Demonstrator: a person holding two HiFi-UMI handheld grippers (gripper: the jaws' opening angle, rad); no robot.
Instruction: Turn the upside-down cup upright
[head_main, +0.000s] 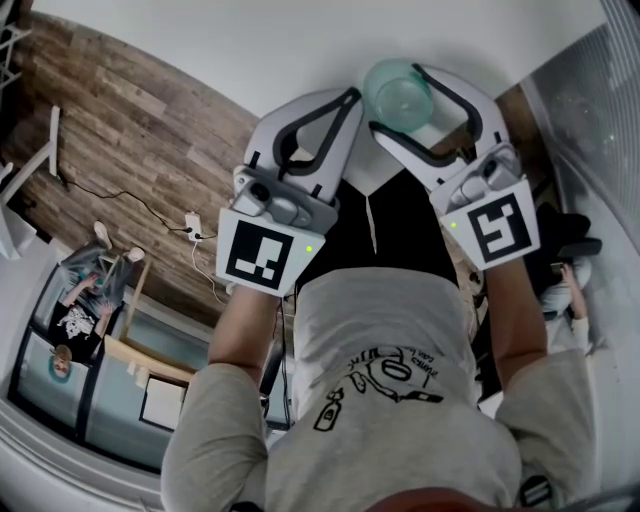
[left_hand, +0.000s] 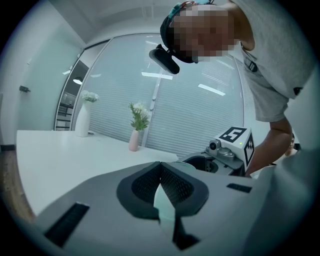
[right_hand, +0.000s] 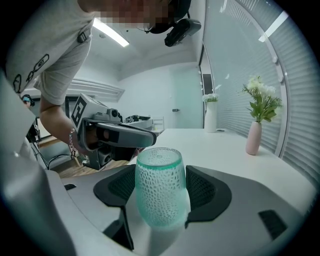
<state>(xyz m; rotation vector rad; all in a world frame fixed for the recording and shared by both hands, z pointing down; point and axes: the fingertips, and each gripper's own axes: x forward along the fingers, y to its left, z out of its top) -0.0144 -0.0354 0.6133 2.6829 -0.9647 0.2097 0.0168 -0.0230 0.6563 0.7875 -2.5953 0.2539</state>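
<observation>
Grey T-shirt (head_main: 390, 370), black print; left tongs (head_main: 350, 97), right tongs (head_main: 398, 98) white, black pads (head_main: 318, 132), marker cubes (head_main: 265, 252).

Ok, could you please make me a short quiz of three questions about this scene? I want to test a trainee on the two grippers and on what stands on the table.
1. True or false: the jaws of the left gripper are together, with nothing between them.
2. What stands between the jaws of the right gripper? A) a plate B) a green cup C) a spoon
3. Fill in the missing word: the pink vase and the white vase both stand on the white ___.

Key: 1 true; 2 B; 3 table.
</observation>
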